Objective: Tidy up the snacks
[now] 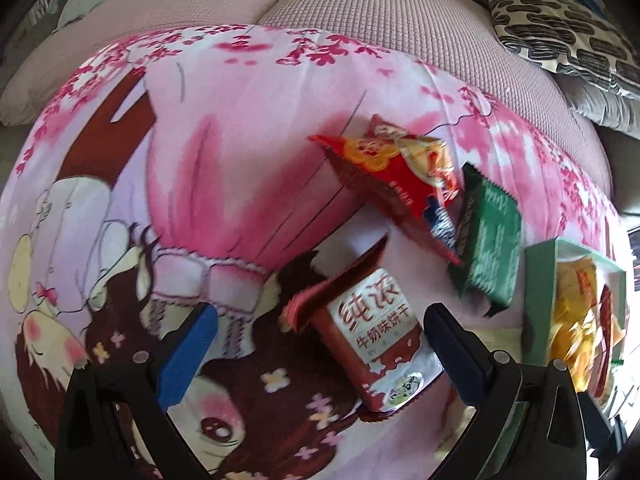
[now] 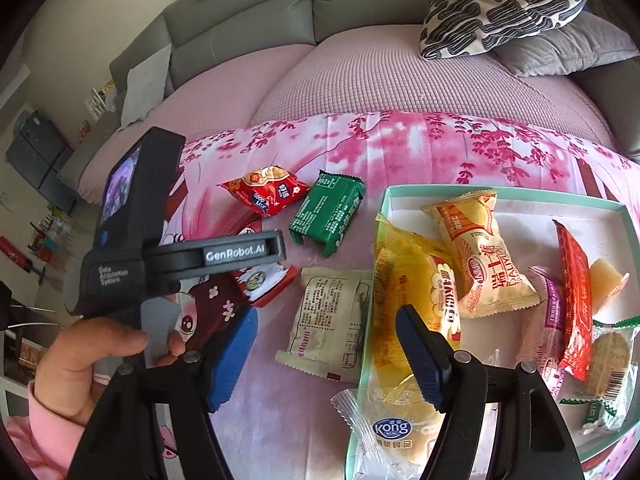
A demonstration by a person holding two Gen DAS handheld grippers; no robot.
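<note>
Much of the red-and-white biscuit packet [image 1: 370, 342] is hidden in the right wrist view, where the left gripper [image 1: 320, 344] covers all but its lower corner; a hand [image 2: 92, 356] in a pink sleeve grips that tool. Seen from the left wrist, the packet lies between the spread blue pads, neither pad pressing it, so the left gripper stands open and empty. At 1 o'clock from it sit a red snack bag [image 1: 394, 172] and a green wrapper [image 1: 488, 240], both smeared by blur (their print is unreadable there). The mint-green tray [image 2: 386, 216] is cut off at the right edge in the left view; the right view shows it crowded with yellow, red and purple packets, one clear Kong-labelled packet [image 2: 384, 428] hanging over its near rim at 6 o'clock. The right gripper [image 2: 324, 348] hovers parted above that rim, holding nothing, with a beige packet [image 2: 332, 320] just left of the tray. Everything rests on a pink cartoon-print blanket [image 1: 240, 128] spread over a pink quilted cover [image 2: 360, 76], with a grey sofa [image 2: 248, 4] and a black-and-white patterned cushion [image 2: 504, 4] behind
</note>
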